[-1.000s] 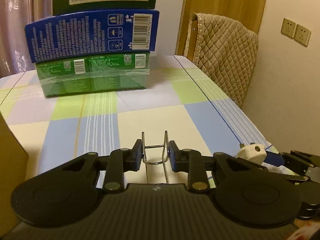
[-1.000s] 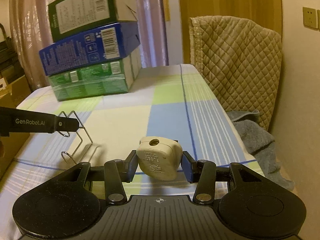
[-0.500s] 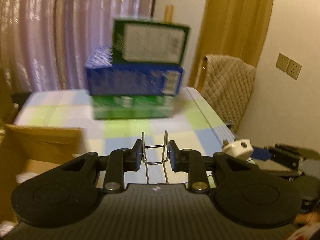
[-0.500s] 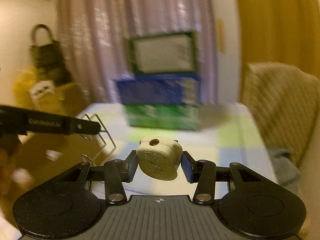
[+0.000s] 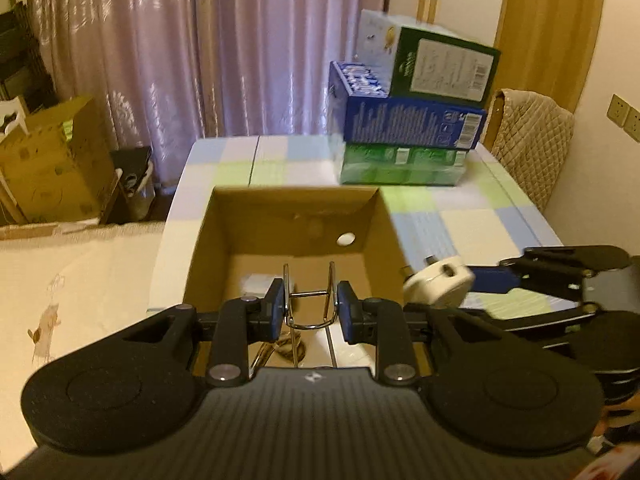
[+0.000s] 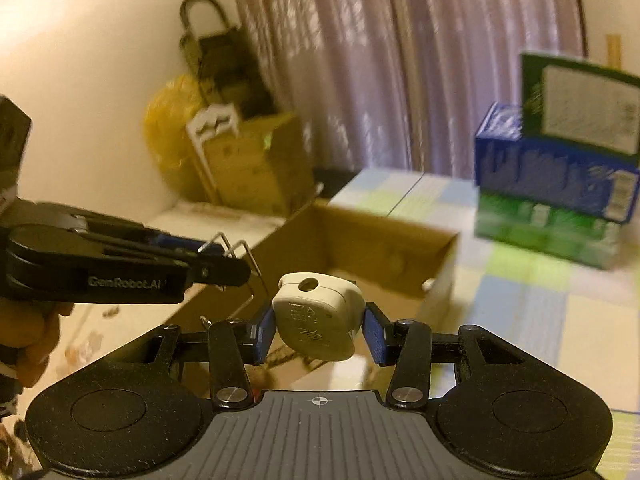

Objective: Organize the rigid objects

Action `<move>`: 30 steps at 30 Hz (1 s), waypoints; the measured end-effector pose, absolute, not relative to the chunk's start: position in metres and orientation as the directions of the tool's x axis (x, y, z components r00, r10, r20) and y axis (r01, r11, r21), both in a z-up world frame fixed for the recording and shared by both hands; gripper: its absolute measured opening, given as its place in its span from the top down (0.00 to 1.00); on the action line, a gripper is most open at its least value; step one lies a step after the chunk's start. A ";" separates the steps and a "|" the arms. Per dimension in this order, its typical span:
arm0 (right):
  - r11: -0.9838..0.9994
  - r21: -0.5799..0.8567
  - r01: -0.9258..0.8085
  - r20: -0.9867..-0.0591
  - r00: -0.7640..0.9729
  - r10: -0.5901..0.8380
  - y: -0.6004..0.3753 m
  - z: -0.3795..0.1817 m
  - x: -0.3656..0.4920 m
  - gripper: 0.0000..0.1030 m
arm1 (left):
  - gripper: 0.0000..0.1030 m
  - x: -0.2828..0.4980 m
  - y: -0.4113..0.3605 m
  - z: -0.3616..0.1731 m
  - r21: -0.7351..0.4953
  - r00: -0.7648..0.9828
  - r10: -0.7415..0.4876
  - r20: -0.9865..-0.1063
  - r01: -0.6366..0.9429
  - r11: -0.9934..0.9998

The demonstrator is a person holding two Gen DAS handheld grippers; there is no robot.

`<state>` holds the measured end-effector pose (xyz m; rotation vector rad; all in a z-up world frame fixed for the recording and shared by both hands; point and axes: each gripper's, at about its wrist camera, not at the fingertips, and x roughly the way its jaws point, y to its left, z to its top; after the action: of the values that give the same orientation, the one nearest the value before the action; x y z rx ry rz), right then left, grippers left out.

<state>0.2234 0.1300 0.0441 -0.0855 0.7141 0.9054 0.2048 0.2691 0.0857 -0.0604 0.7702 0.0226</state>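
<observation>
My left gripper (image 5: 309,306) is shut on a bent wire rack (image 5: 310,322), held in the air over the open cardboard box (image 5: 292,220) on the checked table. The same rack (image 6: 240,256) sticks out of the left gripper (image 6: 218,258) in the right wrist view. My right gripper (image 6: 319,326) is shut on a cream plastic plug adapter (image 6: 318,320), just short of the box (image 6: 360,240). From the left wrist view, the adapter (image 5: 438,284) hangs off the box's right side. A small white item (image 5: 258,282) lies inside the box.
Three stacked cartons (image 5: 412,120), green, blue and dark green, stand at the table's far end. A quilted chair back (image 5: 528,144) is at the right. Beyond the table are a curtain (image 5: 200,52), a large cardboard box (image 5: 52,164) and a yellow bag (image 6: 172,132).
Both grippers rose and swung left with their loads, from over the bare tablecloth to over and beside the open cardboard box. The stacked cartons now sit farther off to the right.
</observation>
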 end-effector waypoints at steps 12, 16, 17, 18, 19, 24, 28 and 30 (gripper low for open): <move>0.689 0.232 -0.686 -0.586 0.466 0.662 0.125 0.060 0.214 0.30 | 0.52 0.174 0.292 0.077 -0.086 0.727 0.022 -0.686 -0.110 0.990; 0.723 0.198 -0.662 -0.591 0.508 0.627 0.111 0.087 0.181 0.14 | 0.23 0.139 0.280 0.092 -0.078 0.749 0.053 -0.660 -0.139 0.987; 0.732 0.190 -0.654 -0.597 0.515 0.615 0.108 0.091 0.172 0.13 | 0.22 0.129 0.278 0.096 -0.082 0.752 0.054 -0.657 -0.143 0.986; 0.741 0.185 -0.645 -0.601 0.522 0.605 0.104 0.094 0.162 0.12 | 0.19 0.120 0.276 0.099 -0.087 0.753 0.057 -0.656 -0.150 0.985; 0.748 0.186 -0.637 -0.603 0.528 0.598 0.099 0.098 0.152 0.11 | 0.16 0.109 0.274 0.104 -0.090 0.756 0.064 -0.652 -0.160 0.983; 0.785 0.199 -0.587 -0.622 0.543 0.564 0.074 0.104 0.102 0.10 | 0.13 0.061 0.263 0.125 -0.060 0.765 0.107 -0.636 -0.187 0.981; 0.807 0.214 -0.550 -0.632 0.552 0.544 0.057 0.104 0.065 0.10 | 0.12 0.024 0.256 0.139 -0.057 0.768 0.119 -0.629 -0.198 0.978; 0.812 0.223 -0.539 -0.636 0.551 0.541 0.050 0.104 0.048 0.10 | 0.11 0.010 0.252 0.142 -0.058 0.769 0.122 -0.627 -0.202 0.978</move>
<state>0.0480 0.0500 0.1037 0.0022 0.7526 0.6385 0.0099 0.2522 0.1425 -0.1249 0.6711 0.1763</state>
